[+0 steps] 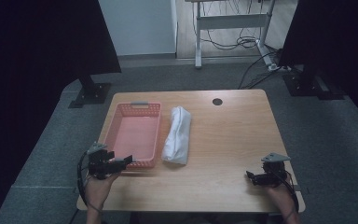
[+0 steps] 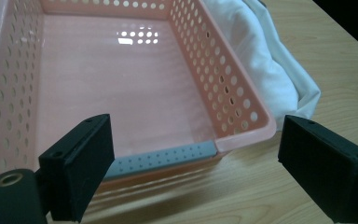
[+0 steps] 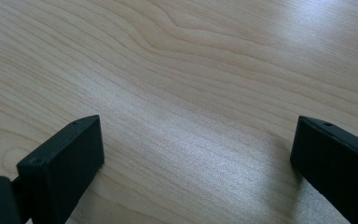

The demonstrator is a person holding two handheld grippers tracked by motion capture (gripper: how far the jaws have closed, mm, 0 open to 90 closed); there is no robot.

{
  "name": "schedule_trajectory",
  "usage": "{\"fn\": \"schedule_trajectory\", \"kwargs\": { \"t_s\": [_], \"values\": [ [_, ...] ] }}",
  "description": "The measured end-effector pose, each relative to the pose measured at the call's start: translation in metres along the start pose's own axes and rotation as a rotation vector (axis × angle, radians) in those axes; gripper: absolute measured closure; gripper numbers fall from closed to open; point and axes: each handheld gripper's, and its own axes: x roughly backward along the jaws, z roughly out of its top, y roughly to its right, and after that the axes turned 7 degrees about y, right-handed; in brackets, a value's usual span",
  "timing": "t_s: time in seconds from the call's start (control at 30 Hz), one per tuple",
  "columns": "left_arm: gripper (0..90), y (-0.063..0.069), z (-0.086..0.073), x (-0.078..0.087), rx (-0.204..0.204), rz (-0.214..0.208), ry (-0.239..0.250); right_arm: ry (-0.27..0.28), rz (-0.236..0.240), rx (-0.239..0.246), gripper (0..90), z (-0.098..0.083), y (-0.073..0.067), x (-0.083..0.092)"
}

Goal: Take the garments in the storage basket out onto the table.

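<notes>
A pink perforated basket (image 1: 153, 133) with grey handles lies empty on the left half of the wooden table (image 1: 233, 135). Right beside it lies a folded white cloth (image 1: 177, 135), lengthwise. My left gripper (image 1: 127, 161) hovers at the basket's near end, open, with nothing between its jaws. In the left gripper view the basket (image 2: 242, 107) and its grey near handle (image 2: 168, 158) fill the middle, and the cloth (image 2: 270, 60) shows past the right wall. My right gripper (image 1: 250, 176) rests near the table's front right corner, open over bare wood (image 3: 191, 93).
A round cable hole (image 1: 217, 101) sits at the table's far edge. Dark panels on floor stands (image 1: 91, 91) flank the table at back left and back right. A desk frame with cables (image 1: 242, 42) stands beyond on the grey carpet.
</notes>
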Motion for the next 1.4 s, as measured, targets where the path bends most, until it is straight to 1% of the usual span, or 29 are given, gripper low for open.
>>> {"fn": "schedule_trajectory", "kwargs": {
  "t_s": [0.4, 0.57, 0.8, 0.93, 1.13, 1.23, 1.4],
  "values": [
    [9.2, -0.009, -0.016, -0.001, 0.030, 0.004, -0.014, 0.000, -0.001, -0.001, 2.2, 0.000, 0.000, 0.000],
    [8.6, -0.013, -0.022, -0.002, 0.056, -0.015, -0.009, 0.000, -0.001, -0.001, 2.2, 0.000, 0.000, 0.000],
    [8.6, -0.017, -0.031, -0.002, 0.070, -0.016, -0.006, 0.000, -0.001, -0.001, 2.2, 0.000, 0.000, 0.000],
    [8.6, -0.020, -0.036, -0.001, 0.074, -0.017, 0.004, 0.000, -0.001, -0.001, 2.2, 0.000, 0.000, 0.000],
    [8.6, -0.022, -0.044, 0.000, 0.085, -0.012, 0.001, 0.000, -0.001, -0.001, 2.2, 0.000, 0.000, 0.000],
    [8.6, -0.022, -0.048, -0.001, 0.083, -0.008, -0.007, 0.000, -0.001, -0.001, 2.2, 0.000, 0.000, 0.000],
    [8.6, -0.023, -0.056, -0.003, 0.087, -0.017, -0.006, 0.000, -0.001, -0.001, 2.2, 0.000, 0.000, 0.000]
  ]
}}
